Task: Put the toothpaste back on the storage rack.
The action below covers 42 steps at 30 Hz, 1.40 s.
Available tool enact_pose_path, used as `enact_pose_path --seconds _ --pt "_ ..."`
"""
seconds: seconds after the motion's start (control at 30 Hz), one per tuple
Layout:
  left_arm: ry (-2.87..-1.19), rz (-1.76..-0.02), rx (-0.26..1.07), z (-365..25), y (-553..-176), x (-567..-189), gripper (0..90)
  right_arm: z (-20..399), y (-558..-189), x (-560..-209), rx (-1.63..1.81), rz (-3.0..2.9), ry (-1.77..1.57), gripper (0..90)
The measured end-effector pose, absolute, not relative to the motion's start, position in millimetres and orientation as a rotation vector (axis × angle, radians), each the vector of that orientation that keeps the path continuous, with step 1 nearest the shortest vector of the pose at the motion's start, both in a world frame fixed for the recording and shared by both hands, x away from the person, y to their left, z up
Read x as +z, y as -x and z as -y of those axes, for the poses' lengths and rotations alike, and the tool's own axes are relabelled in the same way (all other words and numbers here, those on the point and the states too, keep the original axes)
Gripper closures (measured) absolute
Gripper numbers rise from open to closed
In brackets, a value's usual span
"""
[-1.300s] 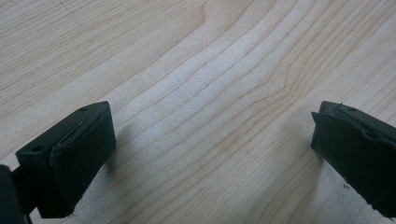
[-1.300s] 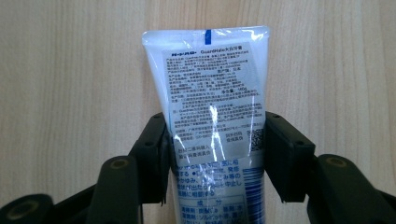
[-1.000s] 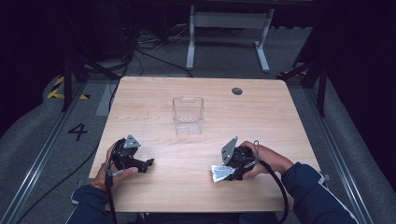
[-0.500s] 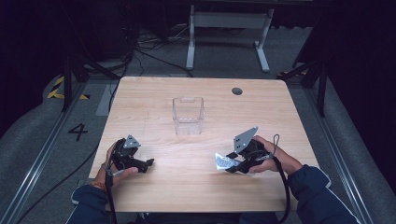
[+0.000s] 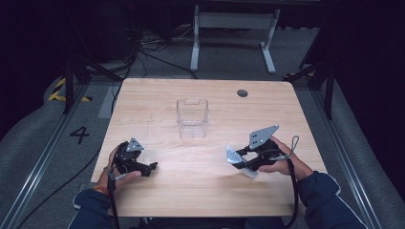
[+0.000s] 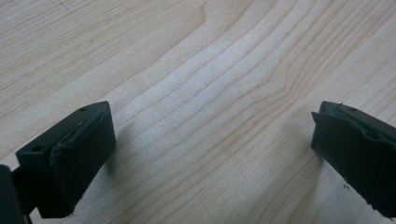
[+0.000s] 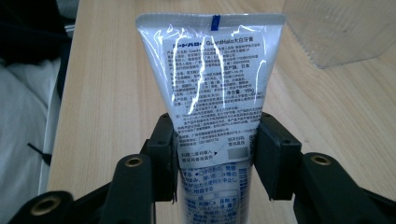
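Observation:
My right gripper (image 7: 215,140) is shut on a white toothpaste tube (image 7: 212,70) with blue print, its pads pressing both sides of the tube's middle. The jaws have just been closing with the tube between them. The flat crimped end points away from the camera. In the high view the right gripper (image 5: 237,160) holds the tube (image 5: 233,154) just above the table at front right. My left gripper (image 5: 152,167) rests at the front left, away from the tube. Its jaws (image 6: 212,135) stand open over bare wood.
A clear plastic box (image 5: 192,117) stands open-topped at the middle of the wooden table (image 5: 157,100), and its corner (image 7: 345,28) lies ahead and right of the tube. A round cable hole (image 5: 242,93) sits at the back right. Dark floor and a metal stand lie beyond.
The right hand has moved to the right and risen a little, carrying the tube off the table surface. The left hand has stayed still.

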<state>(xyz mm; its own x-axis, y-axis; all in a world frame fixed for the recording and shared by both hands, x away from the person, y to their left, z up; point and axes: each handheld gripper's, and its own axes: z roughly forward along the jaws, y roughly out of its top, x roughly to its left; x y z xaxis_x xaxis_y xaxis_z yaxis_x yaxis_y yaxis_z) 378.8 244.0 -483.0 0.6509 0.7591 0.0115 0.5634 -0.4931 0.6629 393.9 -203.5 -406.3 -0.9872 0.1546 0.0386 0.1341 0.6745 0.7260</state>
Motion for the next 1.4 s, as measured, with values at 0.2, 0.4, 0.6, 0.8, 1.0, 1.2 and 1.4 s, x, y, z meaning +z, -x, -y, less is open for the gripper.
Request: enact_pose_path --seconds 0.2,0.4,0.6,0.8,1.0,1.2,1.4 --pt "-2.235 -1.026 0.397 -243.8 -378.5 -483.0 0.2 208.8 -392.4 -405.5 1.286 -2.822 -0.279 56.4" --pt "-2.233 -1.028 0.396 -243.7 -378.4 -483.0 0.2 211.4 -390.7 -404.7 1.321 -2.802 -0.295 56.8" --pt "-2.235 -1.027 0.397 -243.8 -378.5 -482.9 0.2 214.4 -391.2 -404.2 1.365 -2.774 -0.327 57.1" --pt "-2.235 -1.022 0.402 -244.0 -378.8 -483.0 0.2 214.6 -391.1 -400.3 1.397 -2.737 -0.333 57.2" --pt "-2.234 -1.027 0.396 -243.8 -378.4 -483.0 0.2 211.4 -392.7 -395.3 1.411 -2.707 -0.330 57.2" --pt "-2.235 -1.023 0.402 -243.9 -378.7 -483.0 0.2 208.3 -394.5 -387.4 1.448 -2.670 -0.328 57.2" --pt "-2.235 -1.022 0.402 -244.0 -378.8 -483.0 0.2 207.5 -397.6 -377.8 1.466 -2.631 -0.333 57.2"
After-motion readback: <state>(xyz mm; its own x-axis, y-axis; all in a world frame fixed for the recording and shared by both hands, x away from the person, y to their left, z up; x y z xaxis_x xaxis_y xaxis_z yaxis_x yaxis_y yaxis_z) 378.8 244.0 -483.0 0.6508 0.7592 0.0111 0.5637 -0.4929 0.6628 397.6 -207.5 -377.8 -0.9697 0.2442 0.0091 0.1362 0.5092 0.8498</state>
